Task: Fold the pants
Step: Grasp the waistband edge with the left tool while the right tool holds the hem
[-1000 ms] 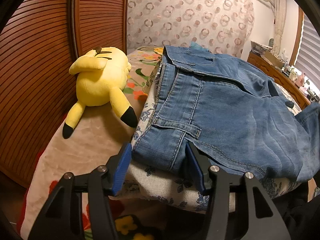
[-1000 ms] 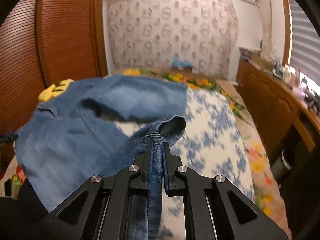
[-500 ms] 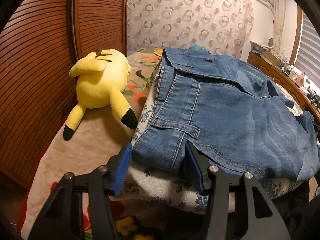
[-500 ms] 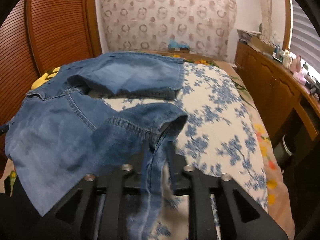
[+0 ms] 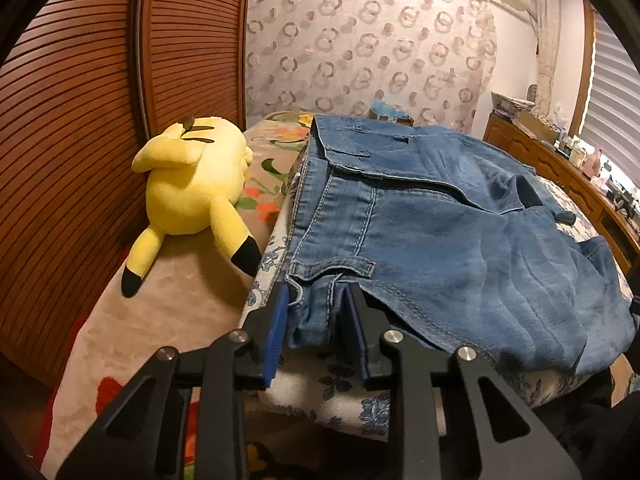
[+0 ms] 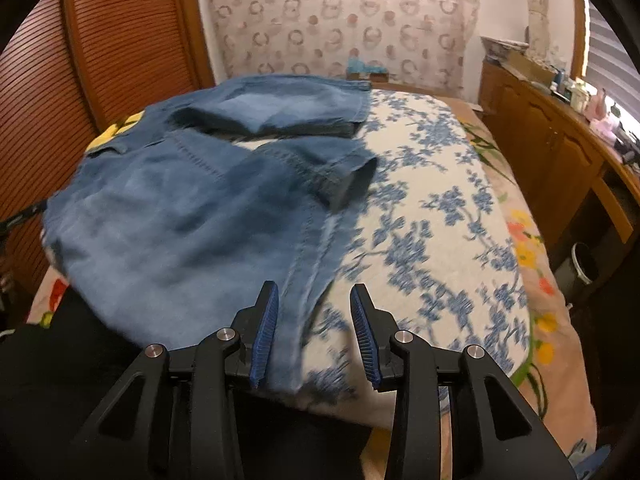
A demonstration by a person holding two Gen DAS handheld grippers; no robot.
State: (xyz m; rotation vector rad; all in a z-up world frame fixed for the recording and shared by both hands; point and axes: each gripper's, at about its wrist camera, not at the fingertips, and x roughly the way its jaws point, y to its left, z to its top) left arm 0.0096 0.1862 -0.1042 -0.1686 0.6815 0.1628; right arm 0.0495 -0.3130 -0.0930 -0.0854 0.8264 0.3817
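Currently the pants (image 5: 460, 248), blue denim, lie spread on the bed (image 6: 440, 208), over a white quilt printed with blue flowers. In the left wrist view the left tool (image 5: 316, 336) sits at 6 o'clock with the waistband corner bunched between its blue pads (image 5: 276, 332); the jaws look narrowed around the cloth, yet a gap shows beside the denim, so whether it is clamped cannot be told for sure. In the right wrist view the right tool (image 6: 314, 332) is released, jaws wide apart, with a loose edge of denim lying between them at 6 o'clock. One leg (image 6: 280, 112) lies folded toward 12 o'clock; another hem curls open near the centre.

The step in hand appears to be gripping the waistband for a fold. To do it well, the left tool should bite both layers of the band squarely, not just the belt loop, and the right should take a matching edge so the cloth lifts evenly without twisting.

A yellow plush toy (image 5: 192, 188) rests at 9 o'clock, clear of the denim.

No brand, label or readable writing is visible on the pants or elsewhere.
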